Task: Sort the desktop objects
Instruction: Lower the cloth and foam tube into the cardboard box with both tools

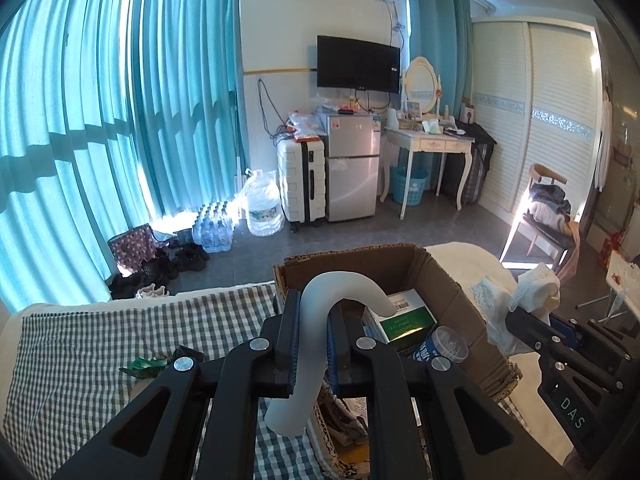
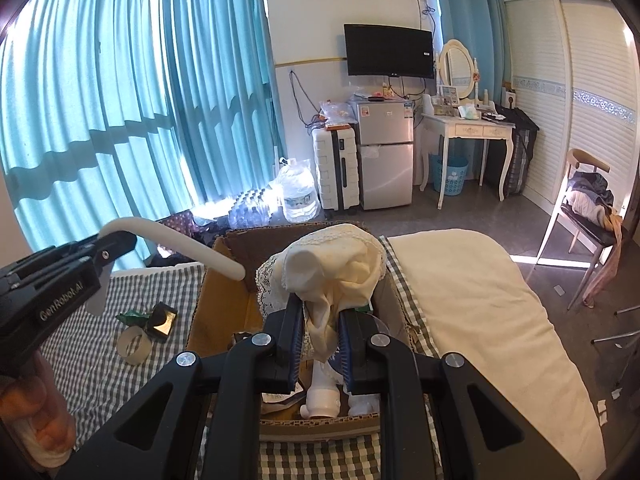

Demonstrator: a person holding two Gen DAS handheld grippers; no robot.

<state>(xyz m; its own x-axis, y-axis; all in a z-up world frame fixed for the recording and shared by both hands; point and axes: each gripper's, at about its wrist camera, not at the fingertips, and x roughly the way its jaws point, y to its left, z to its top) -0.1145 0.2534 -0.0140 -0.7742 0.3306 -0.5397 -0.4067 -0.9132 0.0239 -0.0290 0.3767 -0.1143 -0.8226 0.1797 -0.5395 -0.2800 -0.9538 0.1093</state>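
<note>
Now both hand-held grippers are hovering over the open brown cardboard box (image 2: 224,276): the left hand-held gripper (image 1: 313,344) is clamping a curved white plastic hook (image 1: 320,300), the right hand-held gripper (image 2: 319,340) a cream lace-edged cloth (image 2: 340,268). Each should be lowering inside the box walls before releasing.

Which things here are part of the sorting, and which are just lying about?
Job:
- white hook, in the left gripper
- lace cloth, in the right gripper
- cardboard box
- tape roll

Lying about:
- fridge
- suitcase
- water jug
- chair
</note>
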